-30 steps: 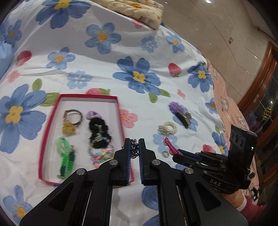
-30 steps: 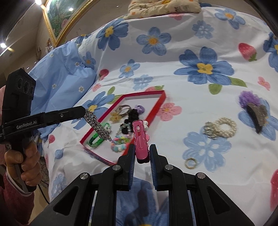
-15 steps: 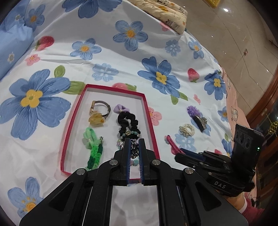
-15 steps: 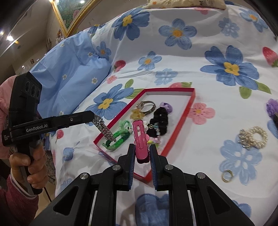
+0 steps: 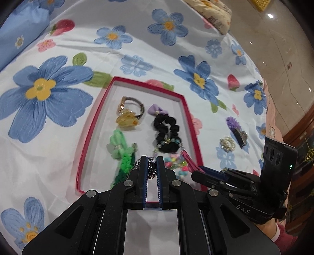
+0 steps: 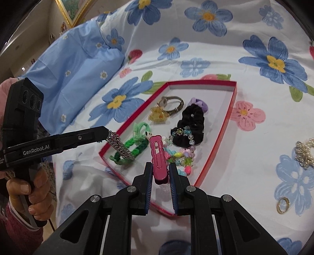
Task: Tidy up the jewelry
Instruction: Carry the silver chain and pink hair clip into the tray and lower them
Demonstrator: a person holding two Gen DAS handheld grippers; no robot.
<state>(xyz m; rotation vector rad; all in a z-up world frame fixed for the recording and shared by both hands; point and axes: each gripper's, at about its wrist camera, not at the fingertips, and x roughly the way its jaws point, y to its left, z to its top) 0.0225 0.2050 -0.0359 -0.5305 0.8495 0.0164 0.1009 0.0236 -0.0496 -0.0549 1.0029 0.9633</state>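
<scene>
A red-rimmed white tray [image 5: 92, 125] [image 6: 221, 135] lies on the flowered bedsheet. It holds a yellow-charm ring [image 5: 128, 115], a black scrunchie [image 5: 166, 129], a green braided band [image 5: 122, 155] and a coloured bead bracelet [image 6: 179, 157]. My left gripper [image 5: 151, 164] is shut on a silver chain [image 6: 120, 146], which hangs over the tray's near left corner above the green band. My right gripper [image 6: 160, 170] is shut on a pink hair clip [image 6: 158, 157], held over the tray's near edge.
On the sheet right of the tray lie a pearl bracelet [image 6: 305, 152] [image 5: 227, 144], a small gold ring [image 6: 283, 205] and a purple-flower hair clip [image 5: 236, 129]. A blue pillow [image 6: 78, 72] lies to the left. A cushion [image 5: 212, 11] and the bed's edge are at the far right.
Both grippers have moved left and closer to the tray. The chain and the pink clip now hang over the tray's near end instead of beside it.
</scene>
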